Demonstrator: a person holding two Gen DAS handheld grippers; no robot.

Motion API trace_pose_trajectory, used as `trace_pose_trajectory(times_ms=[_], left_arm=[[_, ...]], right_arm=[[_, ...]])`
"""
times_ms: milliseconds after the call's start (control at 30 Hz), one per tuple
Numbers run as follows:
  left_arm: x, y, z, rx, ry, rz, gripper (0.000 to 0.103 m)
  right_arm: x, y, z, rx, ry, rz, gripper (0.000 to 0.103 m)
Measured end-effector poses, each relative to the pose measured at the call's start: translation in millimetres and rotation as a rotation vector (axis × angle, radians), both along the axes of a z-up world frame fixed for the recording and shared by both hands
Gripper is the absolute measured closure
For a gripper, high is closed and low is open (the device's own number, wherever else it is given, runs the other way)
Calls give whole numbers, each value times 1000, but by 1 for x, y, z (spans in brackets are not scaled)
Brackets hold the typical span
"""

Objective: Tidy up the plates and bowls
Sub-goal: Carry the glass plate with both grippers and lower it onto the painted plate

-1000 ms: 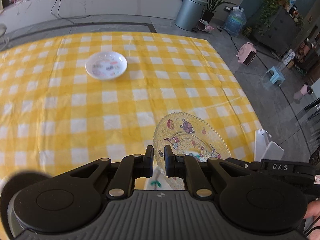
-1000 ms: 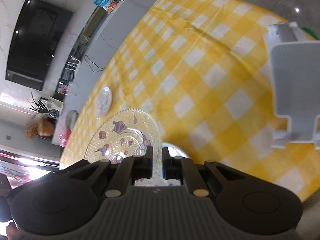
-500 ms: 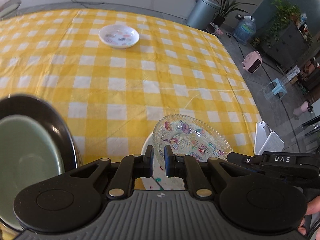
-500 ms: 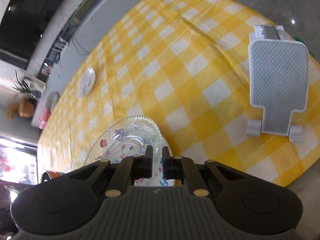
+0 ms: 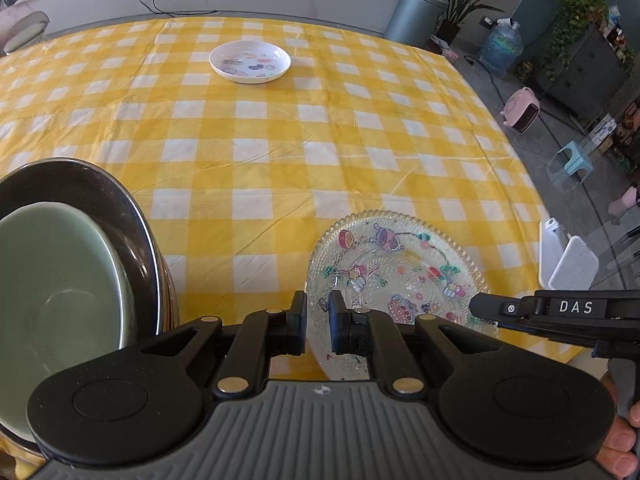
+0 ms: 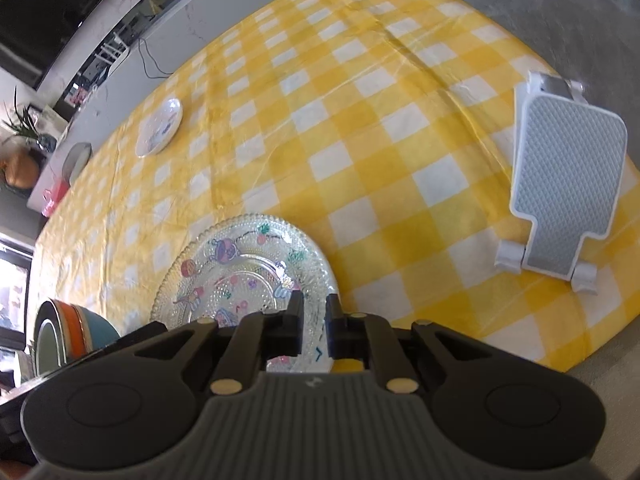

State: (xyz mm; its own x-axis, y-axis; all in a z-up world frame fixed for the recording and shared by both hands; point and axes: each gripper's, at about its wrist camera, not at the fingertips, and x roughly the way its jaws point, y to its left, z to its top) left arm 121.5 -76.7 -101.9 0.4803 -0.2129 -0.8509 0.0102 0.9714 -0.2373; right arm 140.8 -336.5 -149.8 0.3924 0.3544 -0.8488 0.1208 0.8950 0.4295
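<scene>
Left hand-held gripper (image 5: 318,320): I have its jaws nearly pressed together, and the near rim of the glass plate (image 5: 400,264) sits in the narrow gap. I read this as a pinch on the rim, kept at the edge so the pads stay off the printed middle.

Right hand-held gripper (image 6: 312,320): It is just as narrow, and the same plate's rim sits between its pads on the plate's right side. I think I use two holds because beaded glass is slippery and a wide plate sags from a single pinch.

Glass plate: It is clear with cartoon prints and lies nearly flat, low over the near edge of the tabletop (image 5: 280,160). I cannot tell whether it already rests there.

White plate (image 5: 344,364): Only a sliver shows directly under the glass plate's near rim. The two look stacked, so I judge they belong together as a pair.

Bowl stack: It stands to the left of the glass plate and close by, with a green bowl (image 5: 52,300) nested inside a dark bowl (image 5: 120,216). Nesting them saves space, and the plates look bound for a spot beside it.

Small white dish (image 5: 250,60): It sits alone on the tabletop, far beyond the glass plate. It is not yet gathered, so it is probably my next pickup.

Phone stand (image 6: 568,184): It stands to the right of the glass plate, well apart, near the tabletop's edge. I should keep my right elbow clear of it.

Risk: If one pinch loosens before the plate is seated, it could tip.
</scene>
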Motion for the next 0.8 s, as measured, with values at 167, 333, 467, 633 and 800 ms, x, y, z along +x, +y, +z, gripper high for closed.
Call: trace_pose_trajectory(times_ms=[167, 333, 467, 633, 800], left_arm=[[-2, -3, -2, 7, -8, -23, 92], [-3, -3, -7, 21, 3, -19, 92], [-4, -3, -8, 28, 3, -21, 93], [-4, -6, -7, 59, -14, -36, 94], [-5, -14, -4, 132, -42, -74, 96]], right_arm=[[-1, 0, 0, -17, -14, -11, 94], [-2, 8, 2, -79, -31, 12, 94], [-1, 9, 2, -84, -34, 20, 94], [-1, 10, 3, -80, -40, 34, 89], [-1, 7, 1, -59, -33, 19, 85]])
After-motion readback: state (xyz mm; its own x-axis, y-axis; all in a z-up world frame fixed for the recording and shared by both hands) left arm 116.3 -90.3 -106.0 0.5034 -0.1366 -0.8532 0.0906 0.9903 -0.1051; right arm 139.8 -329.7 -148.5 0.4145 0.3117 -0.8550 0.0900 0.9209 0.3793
